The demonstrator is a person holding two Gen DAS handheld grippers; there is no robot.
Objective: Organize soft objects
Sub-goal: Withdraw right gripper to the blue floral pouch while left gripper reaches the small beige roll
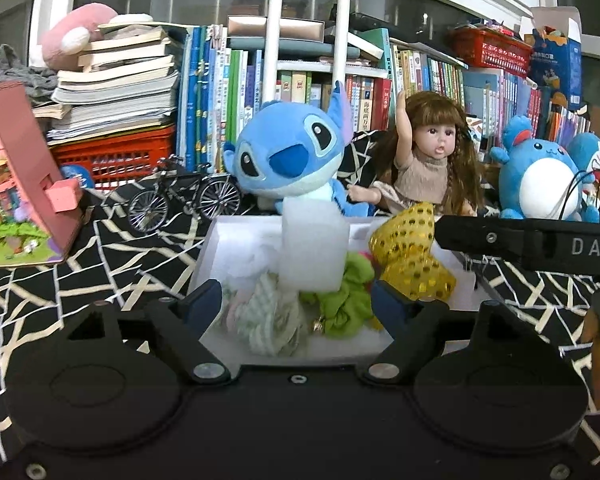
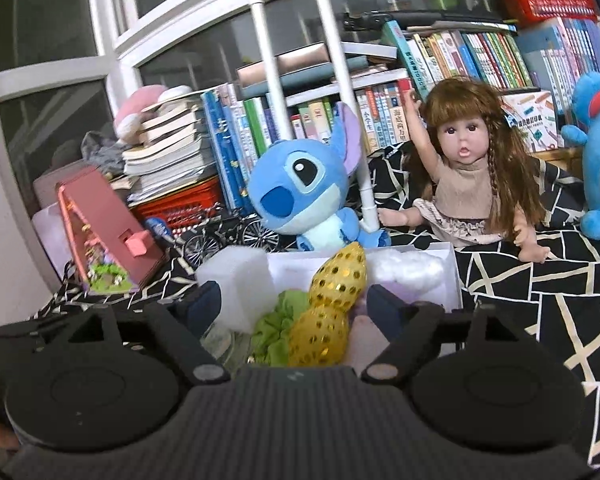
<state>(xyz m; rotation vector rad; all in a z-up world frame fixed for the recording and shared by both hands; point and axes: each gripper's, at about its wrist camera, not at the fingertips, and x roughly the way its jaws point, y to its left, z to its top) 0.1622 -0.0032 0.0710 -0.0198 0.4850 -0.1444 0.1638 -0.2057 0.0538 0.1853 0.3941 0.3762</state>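
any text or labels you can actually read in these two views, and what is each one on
"DAS": white letters on the black bar entering at the right edge of the left wrist view; the word is cut off by the frame.
Book spines on the shelf: printed titles, too small and blurred to read.
Blue box at top right: print too small to read.
White box behind the doll: print illegible.

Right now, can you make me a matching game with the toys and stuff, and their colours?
Things:
1. foam block
2. sequin bow
3. scrunchie
4. big-eared plush

Colours:
A. green
B. blue
C. white
D. gold

Pairs: 1-C, 2-D, 3-A, 4-B
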